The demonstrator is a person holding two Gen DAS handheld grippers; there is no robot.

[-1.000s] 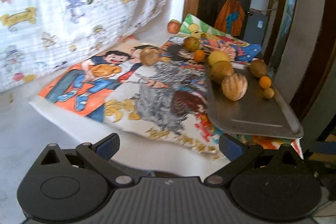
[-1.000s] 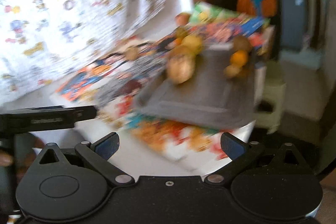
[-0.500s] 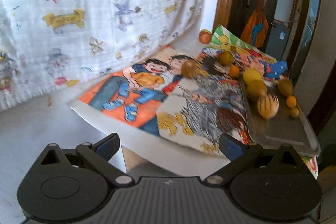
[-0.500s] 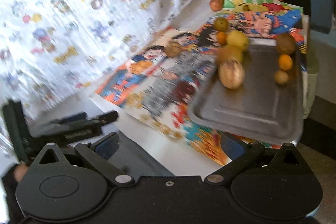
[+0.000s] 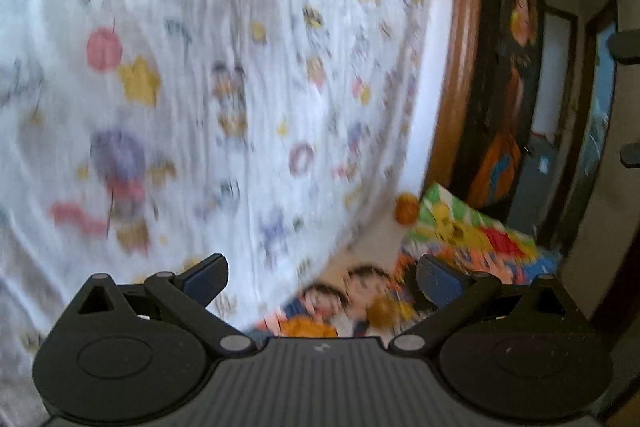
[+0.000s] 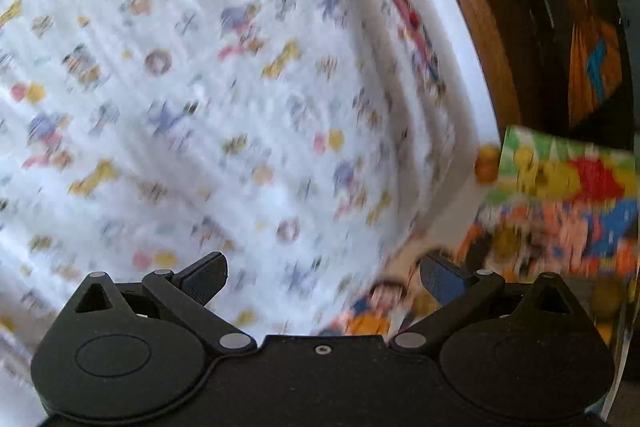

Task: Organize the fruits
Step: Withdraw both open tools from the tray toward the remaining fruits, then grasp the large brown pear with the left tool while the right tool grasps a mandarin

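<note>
Left wrist view: left gripper [image 5: 322, 277] is spread wide and empty, aimed at the cloth [image 5: 200, 87]. 1 orange fruit [image 5: 406, 209] lies at the far edge of the poster [image 5: 472, 235]; a brownish fruit [image 5: 384, 309] lies on the poster, nearer. Tilt down before reaching.

Right wrist view: right gripper [image 6: 324, 277] is likewise spread and empty. The blur suggests fast motion, so steady it and recentre on the poster [image 6: 560, 195].

A cartoon-print white sheet [image 5: 240, 87] hangs (blurred); wooden door frame [image 5: 460, 75] beside it.
</note>
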